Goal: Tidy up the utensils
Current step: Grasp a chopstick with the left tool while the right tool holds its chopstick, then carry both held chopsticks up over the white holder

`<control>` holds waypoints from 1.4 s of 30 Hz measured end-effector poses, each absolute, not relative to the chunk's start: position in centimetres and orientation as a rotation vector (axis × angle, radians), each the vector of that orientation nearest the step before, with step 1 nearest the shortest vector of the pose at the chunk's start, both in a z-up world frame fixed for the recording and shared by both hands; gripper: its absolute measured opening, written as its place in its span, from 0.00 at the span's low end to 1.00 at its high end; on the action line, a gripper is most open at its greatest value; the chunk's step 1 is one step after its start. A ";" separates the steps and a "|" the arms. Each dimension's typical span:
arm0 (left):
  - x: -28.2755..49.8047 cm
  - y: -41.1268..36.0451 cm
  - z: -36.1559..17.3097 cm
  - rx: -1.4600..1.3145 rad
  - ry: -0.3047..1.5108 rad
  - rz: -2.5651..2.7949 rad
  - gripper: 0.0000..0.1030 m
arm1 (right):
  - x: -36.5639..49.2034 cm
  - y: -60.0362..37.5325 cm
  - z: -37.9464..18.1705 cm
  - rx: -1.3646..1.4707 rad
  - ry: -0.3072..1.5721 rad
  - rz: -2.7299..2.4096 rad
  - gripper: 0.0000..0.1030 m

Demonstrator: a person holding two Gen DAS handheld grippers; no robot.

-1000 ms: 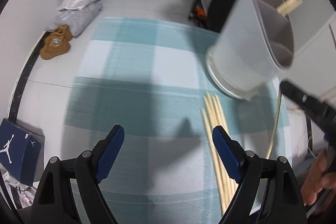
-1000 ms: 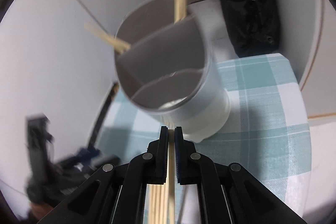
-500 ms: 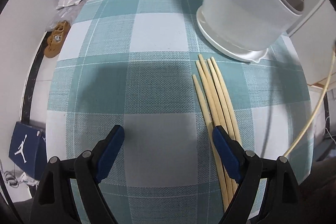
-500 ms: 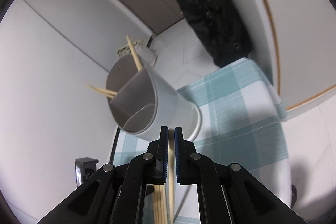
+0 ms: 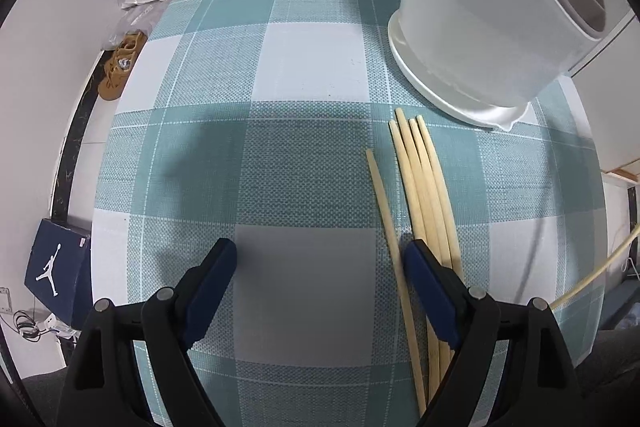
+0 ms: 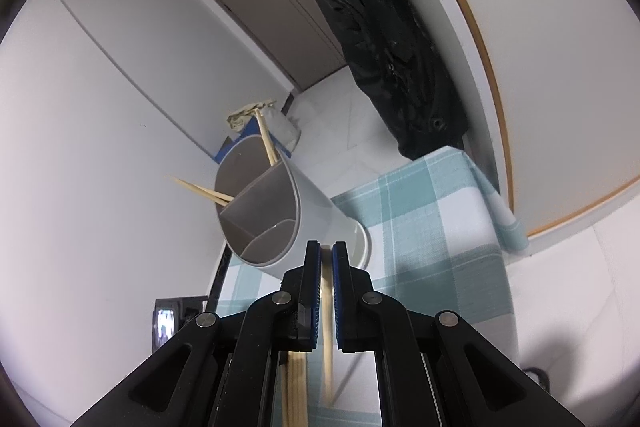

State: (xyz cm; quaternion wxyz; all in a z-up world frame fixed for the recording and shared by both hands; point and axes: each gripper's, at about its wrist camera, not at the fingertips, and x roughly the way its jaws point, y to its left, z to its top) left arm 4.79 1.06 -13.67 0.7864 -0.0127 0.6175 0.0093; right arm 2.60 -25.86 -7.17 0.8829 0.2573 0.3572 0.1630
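Pointing steeply down, left gripper (image 5: 320,291) spread over tablecloth (image 5: 304,87) — right gripper (image 6: 326,259) pinching chopstick (image 6: 327,311).

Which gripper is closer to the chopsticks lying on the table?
Left. The left gripper hovers open right over the chopsticks on the table, one finger above the bundle. The right gripper is lifted off to the side, pinching one chopstick of its own.

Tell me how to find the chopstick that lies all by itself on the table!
Start at the tall white plastic utensil holder on the teal-and-white checked tablecloth. In front of it lies a bundle of pale wooden chopsticks pressed side by side. The lone wooden chopstick lies left of that bundle, with a strip of cloth showing between.
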 end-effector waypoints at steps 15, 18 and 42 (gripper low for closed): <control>6.1 -0.2 -13.3 0.001 1.314 -0.026 0.47 | 1.6 -26.6 -6.5 0.527 0.736 0.344 0.05; 6.0 -0.9 -13.1 0.021 1.315 -0.061 0.23 | 1.7 -26.5 -6.4 0.519 0.737 0.343 0.05; 3.2 0.2 -4.4 -0.122 0.890 -0.090 0.01 | 1.0 -24.6 -6.2 0.440 0.689 0.370 0.05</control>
